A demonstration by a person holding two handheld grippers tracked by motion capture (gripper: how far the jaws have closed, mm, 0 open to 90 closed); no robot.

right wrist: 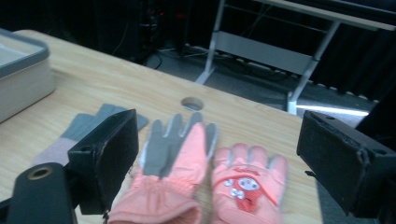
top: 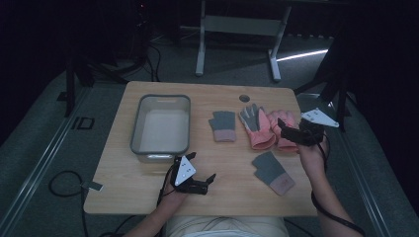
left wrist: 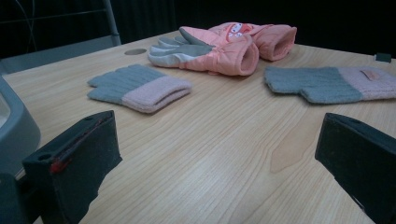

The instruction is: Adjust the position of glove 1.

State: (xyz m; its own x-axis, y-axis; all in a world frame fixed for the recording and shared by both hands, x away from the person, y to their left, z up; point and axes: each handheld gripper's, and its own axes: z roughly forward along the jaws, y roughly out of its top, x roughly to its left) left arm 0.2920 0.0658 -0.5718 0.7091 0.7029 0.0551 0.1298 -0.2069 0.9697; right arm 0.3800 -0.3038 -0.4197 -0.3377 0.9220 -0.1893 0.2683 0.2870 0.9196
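Right gripper hovers, jaws spread and holding nothing, over two pink gloves; left gripper rests released on the table.

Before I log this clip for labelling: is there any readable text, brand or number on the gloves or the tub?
None can be read.
Small tag on the knit glove: too blurred to read.
Cartoon face print on the pink ski glove: a picture, no letters.
Grey tub: no marking seen.
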